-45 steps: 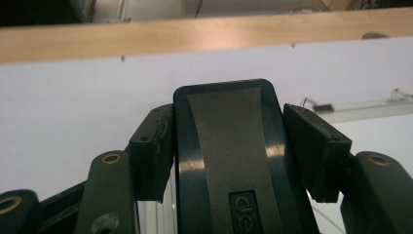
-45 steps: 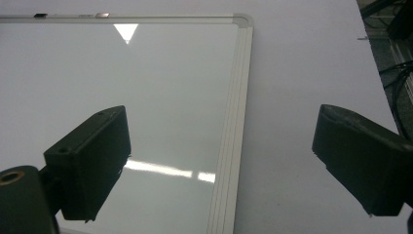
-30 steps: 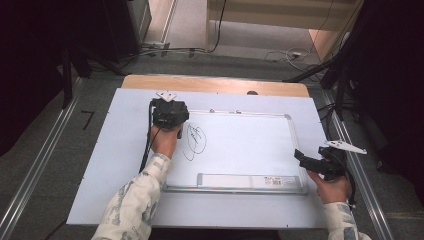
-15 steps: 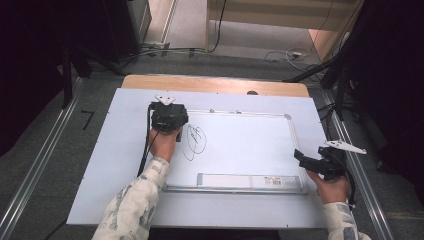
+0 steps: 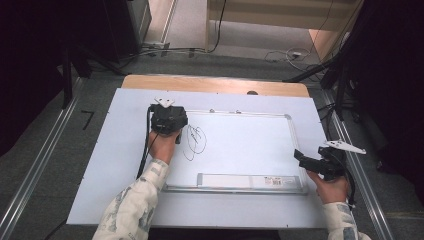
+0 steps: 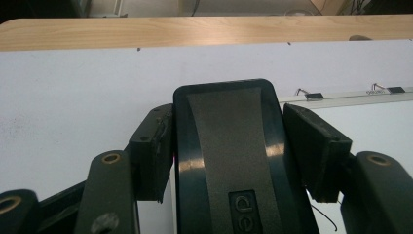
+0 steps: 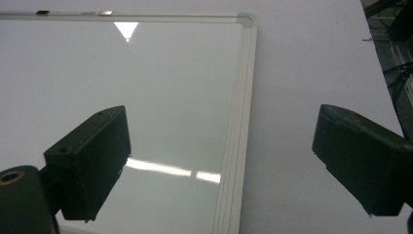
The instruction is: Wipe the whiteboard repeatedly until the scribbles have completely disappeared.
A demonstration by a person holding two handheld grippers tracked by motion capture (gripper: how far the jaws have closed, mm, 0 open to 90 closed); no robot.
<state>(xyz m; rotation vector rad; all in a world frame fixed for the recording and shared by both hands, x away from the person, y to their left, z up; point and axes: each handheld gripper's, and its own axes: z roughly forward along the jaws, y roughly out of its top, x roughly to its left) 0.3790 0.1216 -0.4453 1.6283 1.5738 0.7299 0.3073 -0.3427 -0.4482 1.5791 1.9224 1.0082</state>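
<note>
Near the upper left corner of the whiteboard (image 5: 240,145), the left gripper (image 5: 169,120) clamps a black eraser (image 6: 229,156) between its 2 jaws, both pads pressed against the eraser's sides. The eraser sits at the board's left edge, just left of a black scribble (image 5: 194,142) drawn on the white surface. The right gripper (image 5: 320,162) rests at the board's lower right corner with its jaws spread wide and nothing between them; in the right gripper view they straddle the board's aluminium frame (image 7: 238,122).

To wipe well, I judge the eraser should be kept flat on the board and swept rightward across the whole scribble in overlapping passes, with steady downward pressure so no faint loops remain. The right gripper could press on the frame to stop the board sliding on the white table cover (image 5: 115,165).

Embossed letters on the eraser's back read roughly "de", cut off by the picture's edge. A label strip (image 5: 245,181) along the board's bottom edge carries print too small to read.
</note>
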